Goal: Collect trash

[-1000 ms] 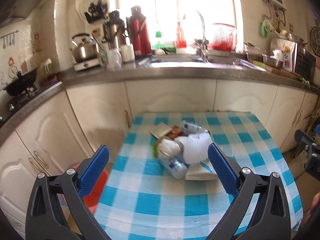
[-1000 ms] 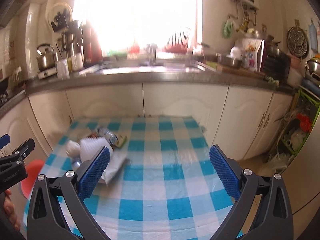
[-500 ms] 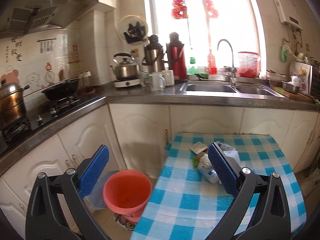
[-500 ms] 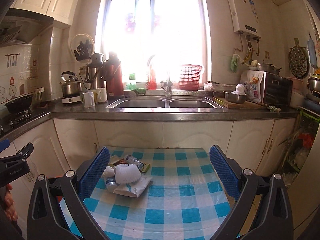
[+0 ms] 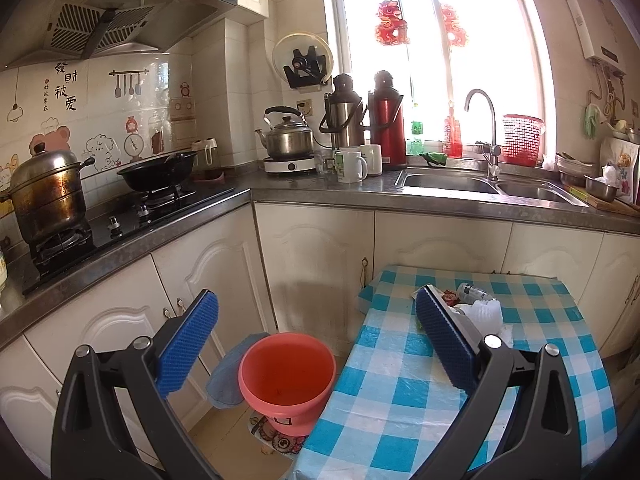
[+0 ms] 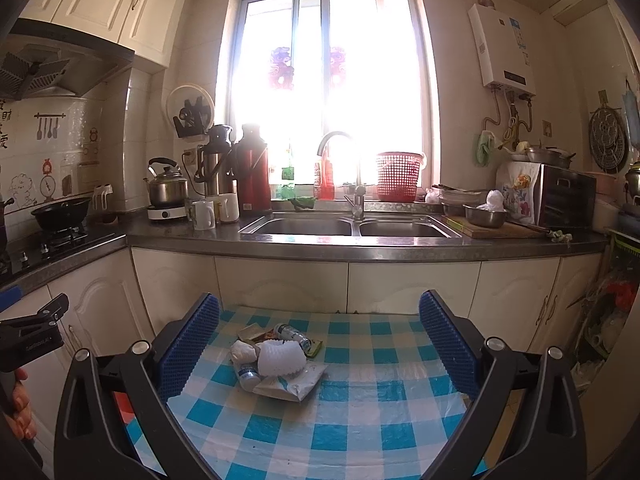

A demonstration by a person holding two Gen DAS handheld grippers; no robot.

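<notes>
Lying ahead of right hand-held gripper (image 6: 318, 350) (spread): trash (image 6: 276, 362).

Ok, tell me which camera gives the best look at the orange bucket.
The left wrist view. The orange bucket sits in full view on the floor beside the table, open rim facing up. In the right wrist view only a sliver of orange shows behind the gripper's left finger.

tablecloth (image 6: 360, 412): blue/white check | bucket (image 5: 286, 376), left of tablecloth: coral red | trash pile (image 6: 276, 360) on tablecloth: mostly white, green scrap | gripper pads (image 5: 188, 344): blue, frames black | cabinets (image 6: 412, 288) behind tablecloth: cream
</notes>
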